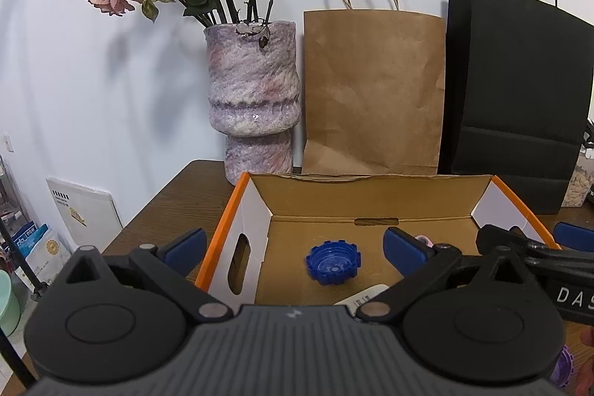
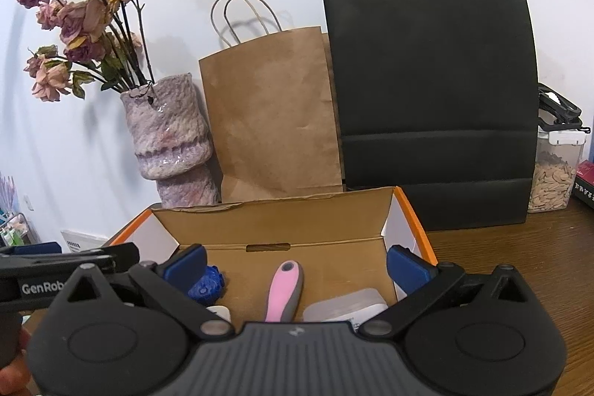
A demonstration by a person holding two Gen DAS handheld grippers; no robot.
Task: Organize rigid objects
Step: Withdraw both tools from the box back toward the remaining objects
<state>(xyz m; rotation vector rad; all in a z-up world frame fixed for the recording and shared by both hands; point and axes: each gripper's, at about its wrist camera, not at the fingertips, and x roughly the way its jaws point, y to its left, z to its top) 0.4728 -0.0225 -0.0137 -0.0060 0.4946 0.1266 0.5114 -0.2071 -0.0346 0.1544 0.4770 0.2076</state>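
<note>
An open cardboard box (image 1: 260, 210) with orange edges stands on the wooden table; it also shows in the right wrist view (image 2: 334, 218). Inside lie a blue ridged cap (image 1: 333, 263) (image 2: 206, 286), a pink and grey handled tool (image 2: 284, 290), a grey-white flat item (image 2: 345, 307) and a white item (image 1: 362, 295). My left gripper (image 1: 295, 247) is open and empty over the box's near left side. My right gripper (image 2: 295, 264) is open and empty over the box's near side. Each gripper shows at the edge of the other's view.
Behind the box stand a purple vase (image 1: 252, 99) with dried roses, a brown paper bag (image 1: 375, 91) and a black paper bag (image 2: 434, 91). A clear jar (image 2: 555, 173) stands at the right. A purple object (image 1: 562, 364) lies at the lower right. The table's left edge (image 1: 156, 203) drops to the floor.
</note>
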